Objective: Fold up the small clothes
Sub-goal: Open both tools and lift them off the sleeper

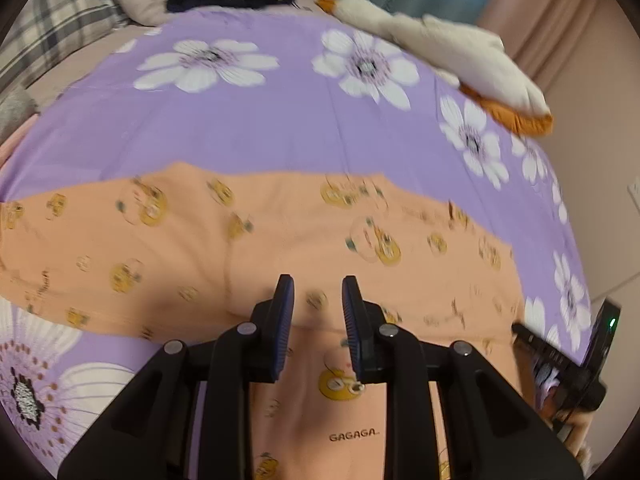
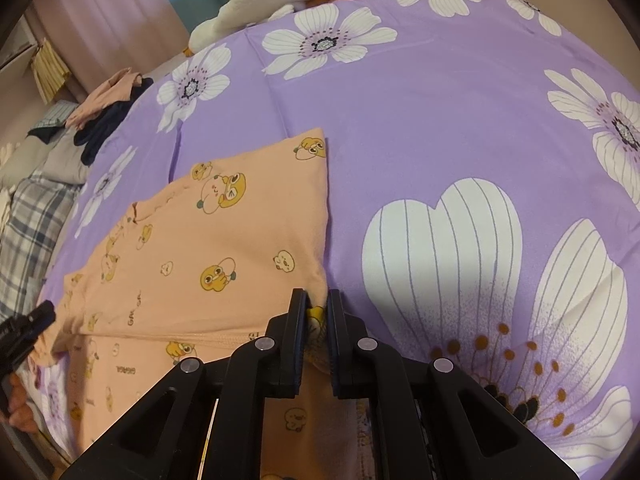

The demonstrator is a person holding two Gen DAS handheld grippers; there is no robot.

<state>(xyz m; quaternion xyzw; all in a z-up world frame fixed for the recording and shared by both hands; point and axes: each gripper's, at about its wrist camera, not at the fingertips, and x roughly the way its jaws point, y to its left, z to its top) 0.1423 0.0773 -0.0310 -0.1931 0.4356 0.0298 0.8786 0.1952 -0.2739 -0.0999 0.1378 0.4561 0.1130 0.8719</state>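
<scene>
The right gripper (image 2: 318, 308) pinched a corner of the peach shirt (image 2: 224, 240) on the purple bedspread (image 2: 420, 120) — the left gripper (image 1: 318, 292) hung above it, jaws slightly apart, empty.

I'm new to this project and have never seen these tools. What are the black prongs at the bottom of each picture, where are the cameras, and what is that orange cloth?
Each picture comes from a camera mounted on a hand-held gripper, looking along its two black fingers. A person holds one in each hand. The left gripper has its fingers apart above the orange garment, holding nothing. The right gripper pinches the garment's corner. It is a small duck-printed piece, partly folded, on a purple flowered bedsheet. A plush toy lies further back.
</scene>
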